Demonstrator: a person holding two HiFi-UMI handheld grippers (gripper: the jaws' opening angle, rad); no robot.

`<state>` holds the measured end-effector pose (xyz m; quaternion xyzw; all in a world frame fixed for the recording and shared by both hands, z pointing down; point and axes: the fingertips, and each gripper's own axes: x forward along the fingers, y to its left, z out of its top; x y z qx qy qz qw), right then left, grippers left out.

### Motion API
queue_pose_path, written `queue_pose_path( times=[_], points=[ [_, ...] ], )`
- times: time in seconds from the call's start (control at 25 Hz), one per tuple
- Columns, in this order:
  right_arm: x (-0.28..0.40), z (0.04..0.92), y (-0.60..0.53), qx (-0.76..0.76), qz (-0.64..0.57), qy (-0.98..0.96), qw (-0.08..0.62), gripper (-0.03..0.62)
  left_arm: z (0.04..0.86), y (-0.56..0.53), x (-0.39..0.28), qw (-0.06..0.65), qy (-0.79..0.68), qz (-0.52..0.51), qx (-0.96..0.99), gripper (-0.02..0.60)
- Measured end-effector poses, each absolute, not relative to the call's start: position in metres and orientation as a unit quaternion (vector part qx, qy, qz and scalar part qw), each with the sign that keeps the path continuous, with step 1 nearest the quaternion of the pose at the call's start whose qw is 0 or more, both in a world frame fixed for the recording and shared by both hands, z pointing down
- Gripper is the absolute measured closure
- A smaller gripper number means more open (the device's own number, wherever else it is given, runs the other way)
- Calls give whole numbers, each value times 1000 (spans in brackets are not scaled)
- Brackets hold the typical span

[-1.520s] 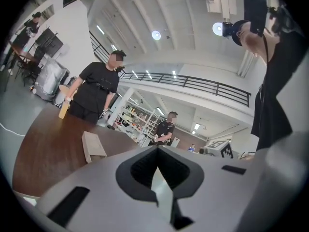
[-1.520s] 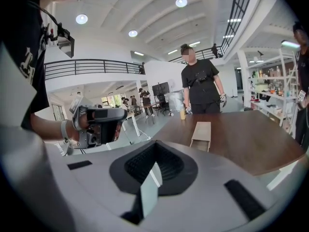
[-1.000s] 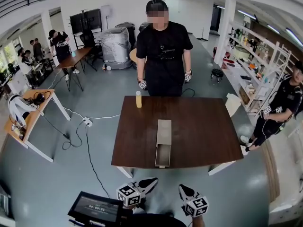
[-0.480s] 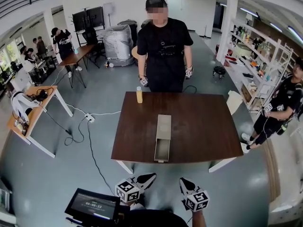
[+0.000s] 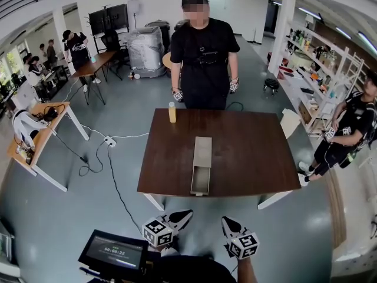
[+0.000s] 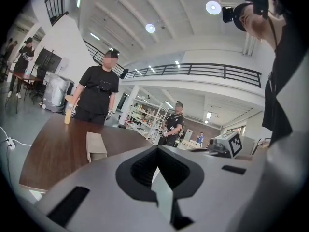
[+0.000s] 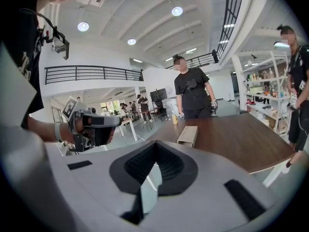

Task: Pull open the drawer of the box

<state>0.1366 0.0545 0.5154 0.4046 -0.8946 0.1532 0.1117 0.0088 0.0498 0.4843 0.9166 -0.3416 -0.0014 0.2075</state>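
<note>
While left tool (image 5: pixel 181 217) and right tool (image 5: pixel 228 224) sit pressed together, a slim grey box (image 5: pixel 202 158) tops the wooden table (image 5: pixel 253 152).

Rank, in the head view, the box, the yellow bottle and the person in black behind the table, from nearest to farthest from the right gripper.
From the right gripper:
1. Box, middle of the table, its open drawer facing the gripper.
2. Yellow bottle, far left part of the table.
3. Person in black, standing beyond the far edge.
</note>
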Motion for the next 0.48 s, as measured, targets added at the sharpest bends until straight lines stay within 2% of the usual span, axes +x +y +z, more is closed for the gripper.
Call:
queue_pose_path(
  times=[0.48],
  points=[
    [139, 514, 59, 404, 152, -894, 121, 608, 483, 54, 14, 218, -339, -1, 915, 577]
  ],
)
